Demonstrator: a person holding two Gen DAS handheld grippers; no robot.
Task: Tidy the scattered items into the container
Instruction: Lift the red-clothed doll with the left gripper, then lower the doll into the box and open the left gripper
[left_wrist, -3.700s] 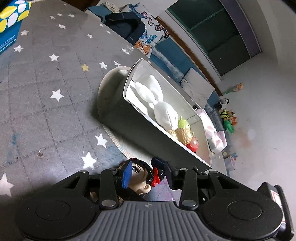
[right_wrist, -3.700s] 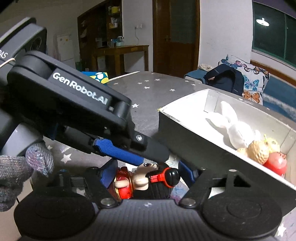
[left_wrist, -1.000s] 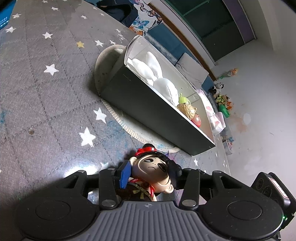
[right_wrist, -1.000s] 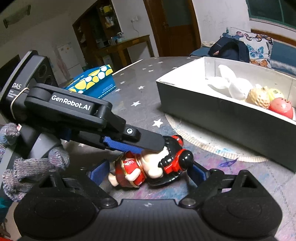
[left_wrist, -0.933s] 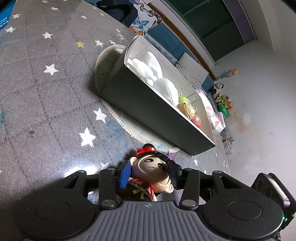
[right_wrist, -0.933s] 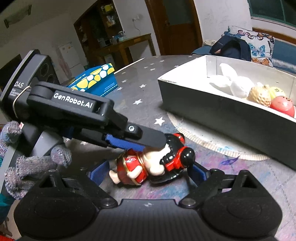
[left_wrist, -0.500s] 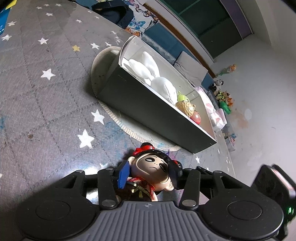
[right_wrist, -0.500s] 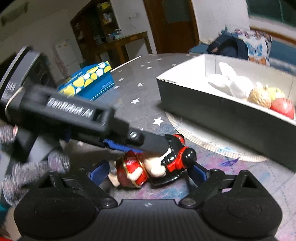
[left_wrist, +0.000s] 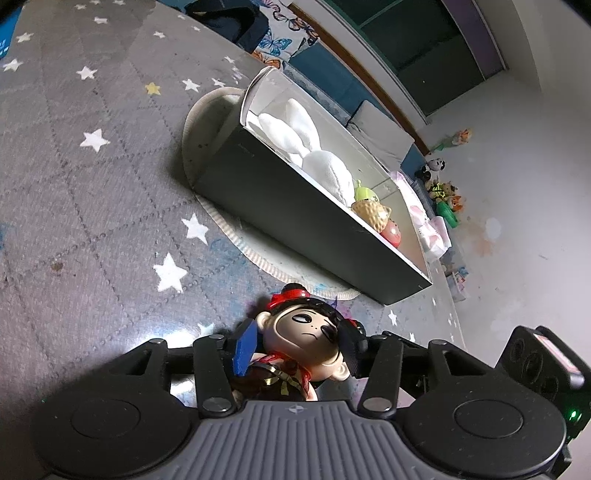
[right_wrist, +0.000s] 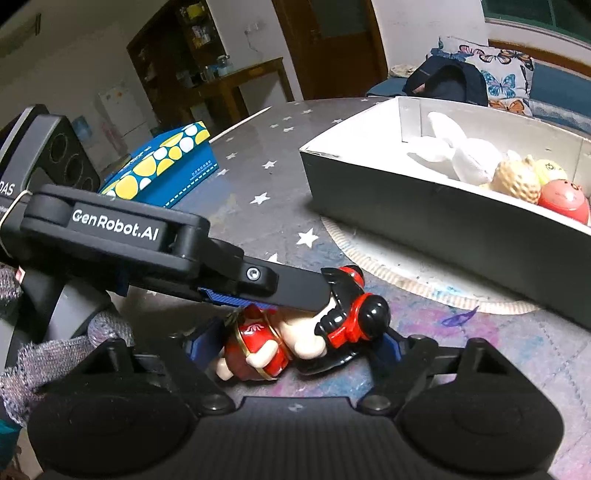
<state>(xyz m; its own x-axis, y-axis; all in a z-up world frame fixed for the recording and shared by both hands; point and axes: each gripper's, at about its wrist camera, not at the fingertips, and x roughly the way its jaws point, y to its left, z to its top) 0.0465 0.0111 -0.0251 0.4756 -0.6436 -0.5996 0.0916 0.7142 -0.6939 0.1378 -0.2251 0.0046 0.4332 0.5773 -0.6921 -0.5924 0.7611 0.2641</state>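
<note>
A doll (left_wrist: 306, 332) in red clothes with black hair lies on the star-patterned grey tabletop (left_wrist: 92, 192). My left gripper (left_wrist: 299, 343) is shut on its head, one pad at each side. In the right wrist view the left gripper's upper finger (right_wrist: 291, 286) lies over the doll (right_wrist: 266, 343). My right gripper (right_wrist: 295, 343) straddles the doll lengthwise, feet to hair bun, and its jaws are closing; the pads sit close to the doll without clearly pressing. The grey box (left_wrist: 295, 206) stands just beyond, holding a white plush rabbit (left_wrist: 321, 166) and small round toys.
A round paper mat (right_wrist: 388, 273) lies under the box (right_wrist: 424, 221). A blue carton with yellow spots (right_wrist: 162, 166) stands at the back left. A gloved hand (right_wrist: 55, 354) holds the left gripper. Cushions and a bag lie past the table.
The right gripper's jaws have narrowed around the doll over the last second. The left gripper keeps its hold on the head and has barely shifted.
</note>
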